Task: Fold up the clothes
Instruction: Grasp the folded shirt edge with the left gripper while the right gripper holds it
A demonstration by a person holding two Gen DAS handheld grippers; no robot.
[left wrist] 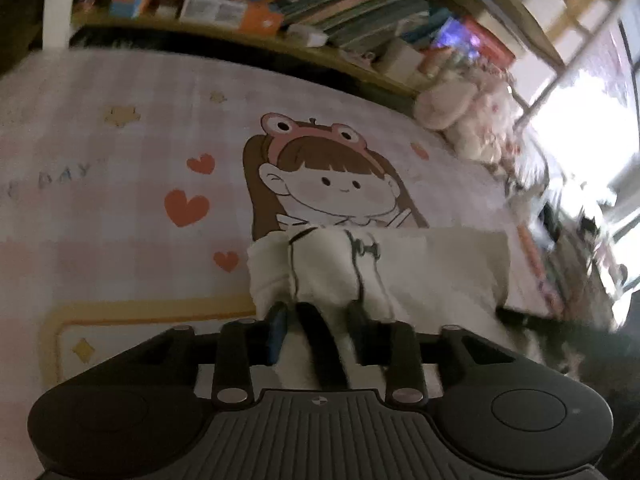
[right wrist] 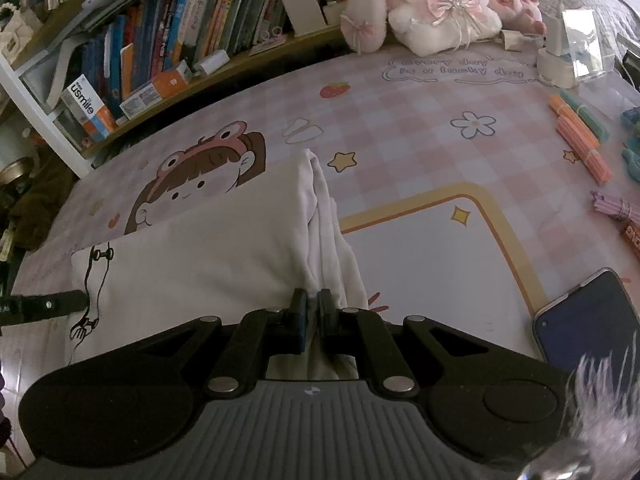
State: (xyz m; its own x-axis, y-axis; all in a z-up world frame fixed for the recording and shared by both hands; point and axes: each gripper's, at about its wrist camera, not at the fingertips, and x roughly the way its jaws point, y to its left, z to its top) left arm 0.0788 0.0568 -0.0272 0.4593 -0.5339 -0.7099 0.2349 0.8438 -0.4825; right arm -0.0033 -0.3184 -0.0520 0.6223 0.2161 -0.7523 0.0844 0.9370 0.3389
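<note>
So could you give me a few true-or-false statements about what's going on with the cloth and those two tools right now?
1. The right hand-held gripper is shut on the white garment. True.
2. The garment is plain, with no print. False: it carries a black line drawing.
3. A phone lies on the mat to the right of the garment. True.
4. The left hand-held gripper hangs apart from the garment. False: cloth is bunched between its fingers.
5. The shelf behind the mat holds folded towels. False: it holds books.
</note>
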